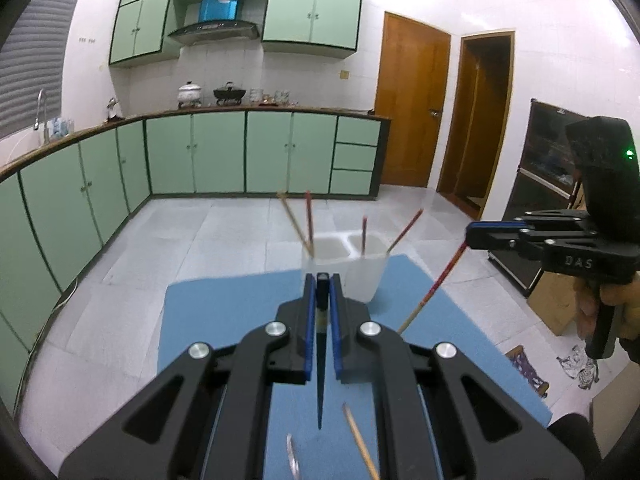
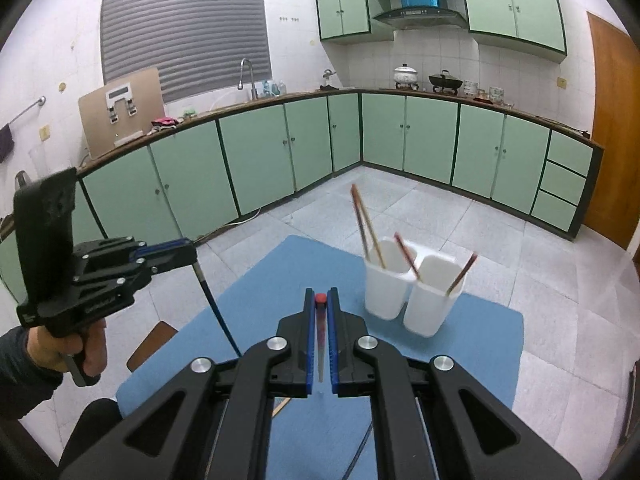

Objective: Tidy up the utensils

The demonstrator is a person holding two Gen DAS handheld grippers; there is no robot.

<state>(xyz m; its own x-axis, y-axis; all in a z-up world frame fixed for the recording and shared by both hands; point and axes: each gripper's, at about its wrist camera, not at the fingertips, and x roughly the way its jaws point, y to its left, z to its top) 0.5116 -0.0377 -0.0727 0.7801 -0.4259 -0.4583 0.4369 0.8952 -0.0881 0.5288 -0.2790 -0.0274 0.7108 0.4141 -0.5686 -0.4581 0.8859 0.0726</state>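
Green cabinets [image 2: 428, 136] line the kitchen walls behind a blue mat [image 2: 280, 280] spread on the work surface. At the left of the right wrist view, the left gripper [image 2: 188, 254] is clamped on a black chopstick [image 2: 218, 312] that hangs point-down over the mat. Centre, the right gripper [image 2: 320, 304] is closed on a red-topped chopstick [image 2: 320, 332], also held above the mat. To the right stands a white two-compartment holder [image 2: 408, 300] on the mat's far part; two chopsticks [image 2: 366, 224] lean in its left cup, two more [image 2: 460, 276] in its right cup.
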